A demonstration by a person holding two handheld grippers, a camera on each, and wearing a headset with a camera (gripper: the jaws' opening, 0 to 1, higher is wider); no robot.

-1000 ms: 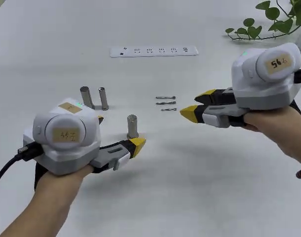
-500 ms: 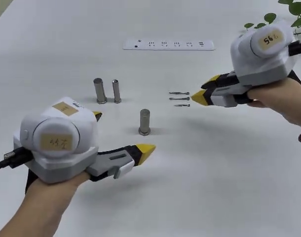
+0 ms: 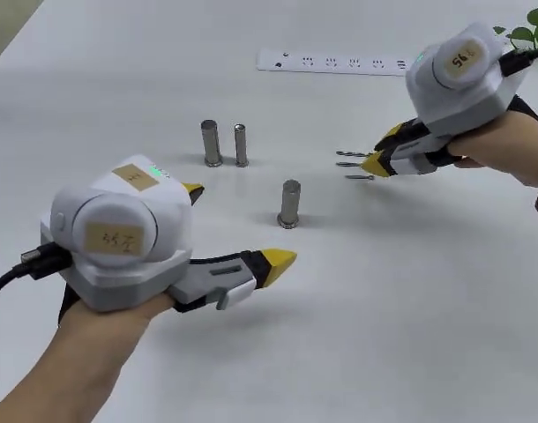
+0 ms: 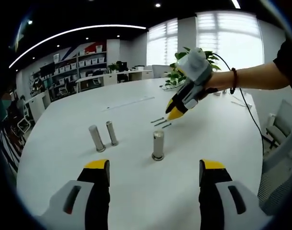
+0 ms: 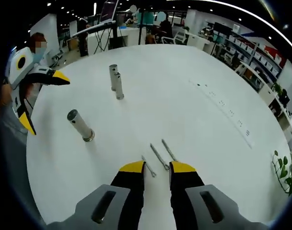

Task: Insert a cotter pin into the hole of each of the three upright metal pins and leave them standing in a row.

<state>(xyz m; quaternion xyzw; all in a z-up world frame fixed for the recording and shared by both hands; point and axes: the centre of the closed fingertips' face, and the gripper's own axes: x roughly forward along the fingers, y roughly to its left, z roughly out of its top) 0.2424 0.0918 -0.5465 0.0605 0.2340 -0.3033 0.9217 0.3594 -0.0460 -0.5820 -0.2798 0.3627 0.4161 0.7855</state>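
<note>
Since the head view has the right gripper (image 3: 372, 165), narrow and empty, by three crowded cotter pins (image 3: 350, 164), it may pinch two. Left gripper view: the left gripper (image 4: 154, 165) wide, facing the nearest metal pin (image 4: 158, 145), easily toppled. Right gripper view: cotter pins may skid.

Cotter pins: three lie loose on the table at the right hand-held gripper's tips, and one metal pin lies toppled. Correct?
Wrong on the toppling: the head view shows all three metal pins upright. The cotter pins do lie loose at the tips of the right hand-held gripper.
</note>
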